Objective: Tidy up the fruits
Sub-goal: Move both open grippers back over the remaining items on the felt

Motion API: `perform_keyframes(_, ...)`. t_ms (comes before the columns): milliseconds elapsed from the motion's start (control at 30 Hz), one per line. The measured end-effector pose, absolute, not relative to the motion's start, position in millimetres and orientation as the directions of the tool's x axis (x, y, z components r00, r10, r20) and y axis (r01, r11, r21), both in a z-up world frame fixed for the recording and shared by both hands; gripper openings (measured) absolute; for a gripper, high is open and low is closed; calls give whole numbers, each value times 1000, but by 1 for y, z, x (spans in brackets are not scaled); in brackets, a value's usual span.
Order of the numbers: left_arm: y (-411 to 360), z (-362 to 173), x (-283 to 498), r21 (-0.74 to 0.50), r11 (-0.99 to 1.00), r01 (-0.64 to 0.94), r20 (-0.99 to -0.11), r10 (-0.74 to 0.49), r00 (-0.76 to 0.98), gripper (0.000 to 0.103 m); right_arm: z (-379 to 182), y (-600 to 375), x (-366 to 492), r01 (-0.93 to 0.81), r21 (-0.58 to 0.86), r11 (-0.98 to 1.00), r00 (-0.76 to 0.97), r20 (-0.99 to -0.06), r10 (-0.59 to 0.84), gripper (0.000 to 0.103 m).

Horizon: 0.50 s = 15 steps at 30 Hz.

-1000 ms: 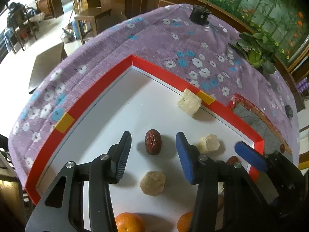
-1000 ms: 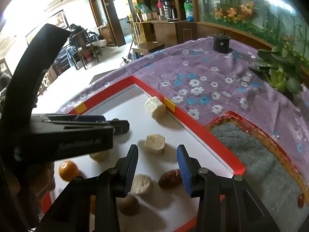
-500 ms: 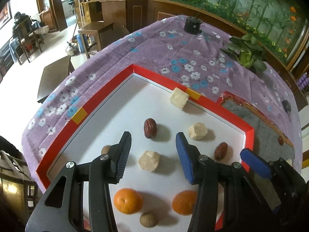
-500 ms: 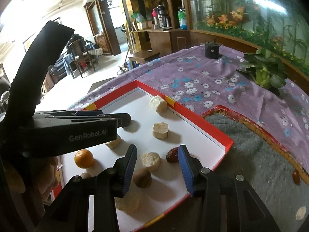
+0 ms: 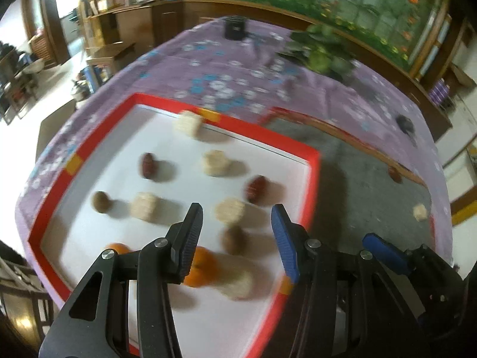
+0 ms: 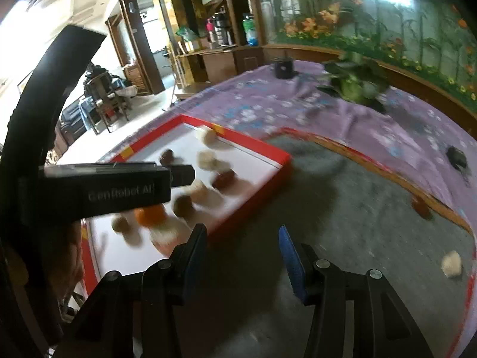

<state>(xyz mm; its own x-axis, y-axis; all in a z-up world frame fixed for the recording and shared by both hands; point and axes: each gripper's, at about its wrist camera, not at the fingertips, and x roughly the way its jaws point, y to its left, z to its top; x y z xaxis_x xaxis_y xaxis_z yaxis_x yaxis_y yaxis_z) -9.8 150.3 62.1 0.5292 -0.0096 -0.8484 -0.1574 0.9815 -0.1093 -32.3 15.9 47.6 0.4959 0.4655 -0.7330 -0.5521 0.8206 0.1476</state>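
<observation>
Two grippers: the left gripper (image 5: pixel 235 229) hangs over the near end of the tray, jaws part open with nothing between them; the right gripper (image 6: pixel 243 246) is over the grey mat, its jaws opening, also empty.
Fruit in the tray: an orange (image 5: pixel 201 265) sits just past the left black finger, a second orange (image 5: pixel 117 247) is half hidden behind it, then pale chunks (image 5: pixel 229 210), brown round fruits (image 5: pixel 234 240) and two red dates (image 5: pixel 256 188), all apart on the white floor of the red-rimmed tray (image 5: pixel 313 179).
Fruit outside: one pale chunk (image 6: pixel 451 264) and one date (image 6: pixel 420 205) lie on the grey mat (image 6: pixel 342 223), well apart from the tray, the date near the mat's far edge.
Risk: both views are blurred, so lining up on a small piece could miss; round fruit may roll if nudged by a finger.
In the way: the raised red rim stands between mat and tray floor; the left gripper crowds the tray's near side.
Farther off: floral purple cloth (image 5: pixel 232 68), a green plant (image 6: pixel 354 86), a black cup (image 6: pixel 283 67).
</observation>
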Motion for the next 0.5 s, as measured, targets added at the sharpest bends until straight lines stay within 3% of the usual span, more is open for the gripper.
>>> perform_keyframes(500, 27, 61, 14, -76, 997, 14, -855, -73, 514, 48, 32, -129, -46, -336, 128, 933, 579, -753, 312, 49)
